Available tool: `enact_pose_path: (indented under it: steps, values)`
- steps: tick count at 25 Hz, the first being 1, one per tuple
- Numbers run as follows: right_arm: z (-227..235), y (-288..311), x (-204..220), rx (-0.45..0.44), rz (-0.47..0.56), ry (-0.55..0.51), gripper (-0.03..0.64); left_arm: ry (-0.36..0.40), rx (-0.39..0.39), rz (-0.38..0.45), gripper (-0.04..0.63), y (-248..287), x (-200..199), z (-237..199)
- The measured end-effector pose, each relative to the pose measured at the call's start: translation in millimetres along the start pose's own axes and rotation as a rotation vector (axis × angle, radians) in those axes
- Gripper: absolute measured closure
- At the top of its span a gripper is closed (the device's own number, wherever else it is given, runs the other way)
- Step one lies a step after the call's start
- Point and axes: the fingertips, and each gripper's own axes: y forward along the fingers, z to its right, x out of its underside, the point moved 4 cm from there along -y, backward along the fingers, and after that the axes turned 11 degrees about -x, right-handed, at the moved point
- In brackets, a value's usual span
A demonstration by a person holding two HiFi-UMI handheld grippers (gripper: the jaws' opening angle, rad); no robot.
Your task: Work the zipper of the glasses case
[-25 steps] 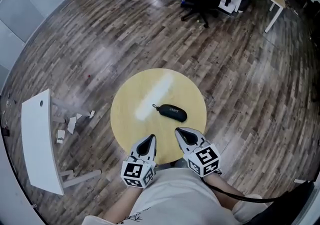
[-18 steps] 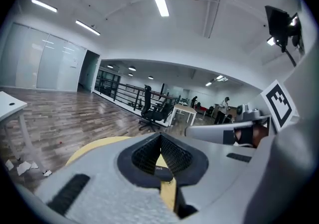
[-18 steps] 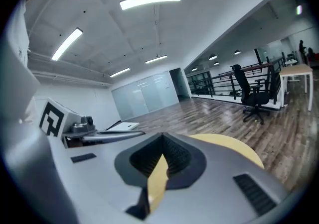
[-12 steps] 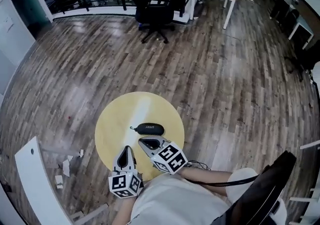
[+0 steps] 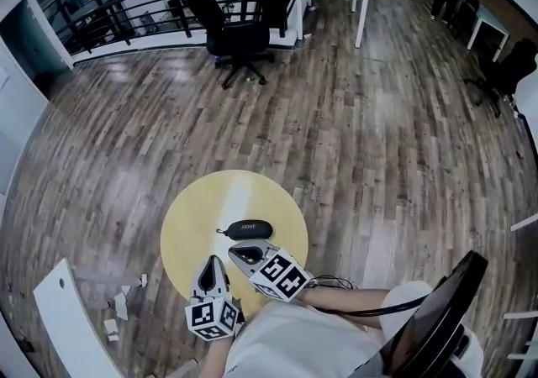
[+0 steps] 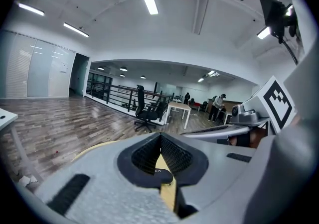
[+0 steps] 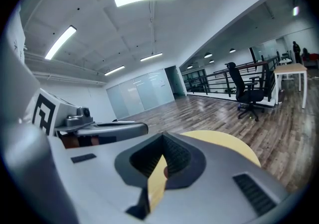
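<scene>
Glasses case [image 5: 250, 228], one; grippers, two: left gripper [image 5: 212, 261], right gripper [image 5: 235, 249], jaws together.

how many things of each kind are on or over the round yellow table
black oval glasses case: 1
grey handheld grippers with marker cubes, fingers together and holding nothing: 2 (left gripper, right gripper)
total: 3
</scene>
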Motion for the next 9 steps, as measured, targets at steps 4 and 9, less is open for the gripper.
enact_pose_path:
  steps: [4, 9]
  values:
    - [0.9, -2.1, 1.8, 0.004, -0.005, 0.017, 0.617, -0.009, -0.003, -0.003, 0.589, -2.0, 1.0, -2.4]
    - [1.0, -7.0, 5.7, 0.041, 0.013, 0.035, 0.617, -0.003, 0.030, -0.016, 0.589, -0.6, 4.5, -2.0]
